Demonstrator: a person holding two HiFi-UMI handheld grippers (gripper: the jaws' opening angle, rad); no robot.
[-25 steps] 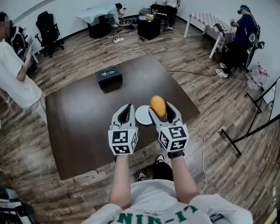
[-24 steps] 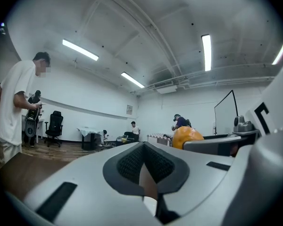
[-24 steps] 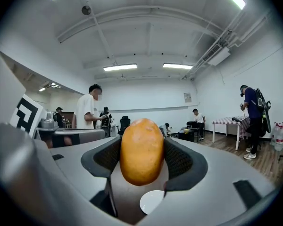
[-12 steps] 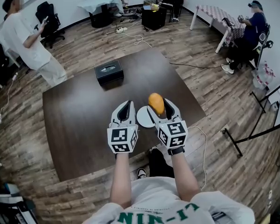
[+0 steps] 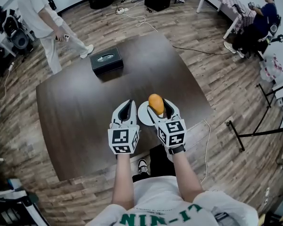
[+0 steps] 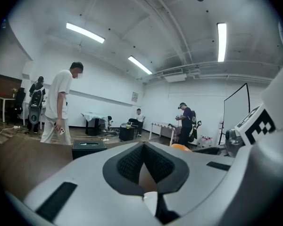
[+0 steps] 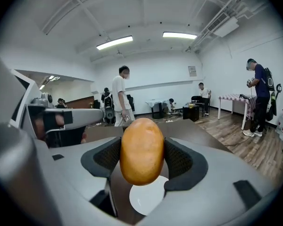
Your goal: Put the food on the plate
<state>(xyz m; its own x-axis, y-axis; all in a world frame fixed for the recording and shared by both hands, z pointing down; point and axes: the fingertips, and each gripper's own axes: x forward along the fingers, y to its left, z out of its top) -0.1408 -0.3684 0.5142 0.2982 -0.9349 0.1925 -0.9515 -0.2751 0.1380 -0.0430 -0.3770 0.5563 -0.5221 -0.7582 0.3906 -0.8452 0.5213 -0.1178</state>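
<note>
Here, a person stands at a dark brown desk [image 5: 70, 112] with a pair of tongs in each hand, seen from a head camera looking steeply down. The right tongs [image 5: 158, 107] pinch an orange-brown oval piece of food [image 5: 155, 102] between their black pads, one pad pressed against each flank, with the food's long axis roughly upright. The food is held over the right part of a small round white plate [image 5: 142, 115] that lies on the desk close to its near edge. In the right gripper view the plate shows just beneath the food's lower end, though whether the two touch cannot be told. The left tongs [image 5: 127, 105] are level with the right pair, just beside the plate's left rim, their jaws pressed together at the tips with nothing between them. A black box [image 5: 106, 61] sits at the far side of the desk, well apart from the plate. On the wooden floor [image 5: 212, 46] beyond, a person in white clothes [image 5: 42, 13] stands mid-stride at upper left, and another in dark blue [image 5: 264, 15] sits at upper right
</note>
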